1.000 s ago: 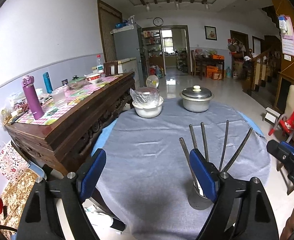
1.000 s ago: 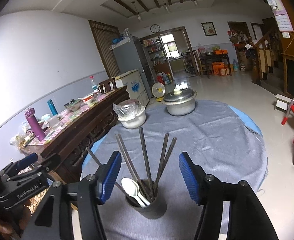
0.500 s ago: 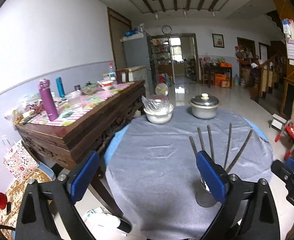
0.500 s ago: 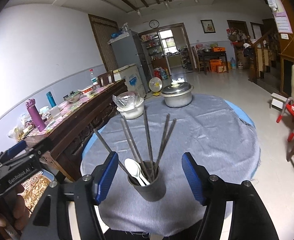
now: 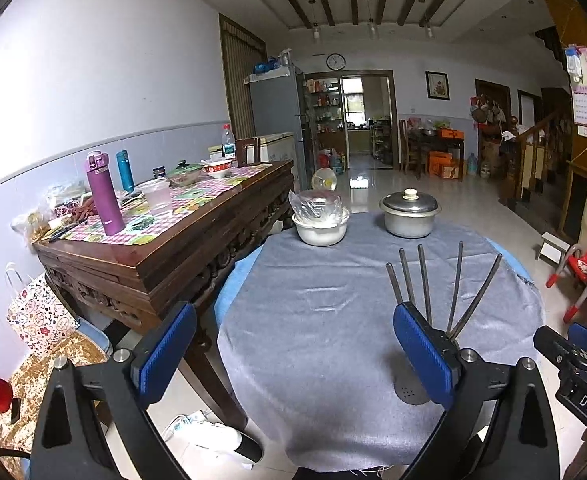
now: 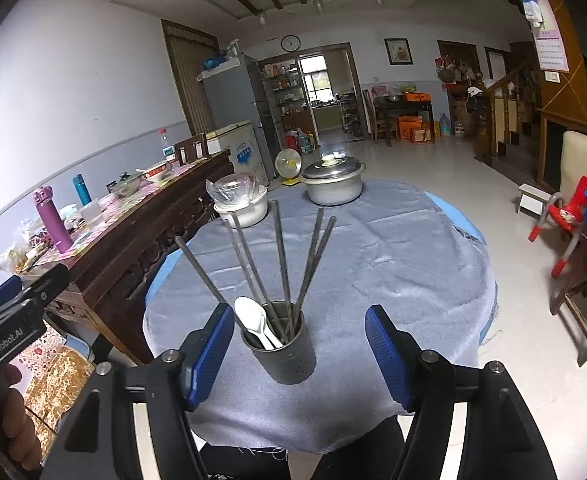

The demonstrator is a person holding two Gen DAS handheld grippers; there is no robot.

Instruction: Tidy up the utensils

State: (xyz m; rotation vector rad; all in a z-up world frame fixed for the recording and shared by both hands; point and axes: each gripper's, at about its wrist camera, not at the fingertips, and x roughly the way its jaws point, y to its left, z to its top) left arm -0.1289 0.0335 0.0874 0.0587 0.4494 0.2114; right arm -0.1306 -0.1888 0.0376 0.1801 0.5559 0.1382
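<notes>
A dark metal utensil holder (image 6: 285, 356) stands near the front edge of the round table's grey cloth (image 6: 373, 264). It holds several metal chopsticks (image 6: 281, 260) and white spoons (image 6: 253, 316). My right gripper (image 6: 299, 356) is open just short of the holder, its blue pads (image 6: 389, 356) apart from it on both sides. My left gripper (image 5: 293, 356) is wide open over bare cloth to the holder's left, with nothing between the jaws. In the left wrist view the holder (image 5: 409, 390) is partly hidden behind the right-hand finger, with the chopsticks (image 5: 425, 288) fanning out above it.
A white bowl covered in plastic (image 5: 320, 224) and a lidded metal pot (image 5: 409, 216) sit at the table's far side. A wooden sideboard (image 5: 165, 248) with bottles and dishes runs along the left. A red child's chair (image 5: 581, 272) stands at the right.
Both grippers have drawn back from the table, so the holder sits farther from the right gripper's jaws. Both pairs of jaws stand slightly wider than before.
</notes>
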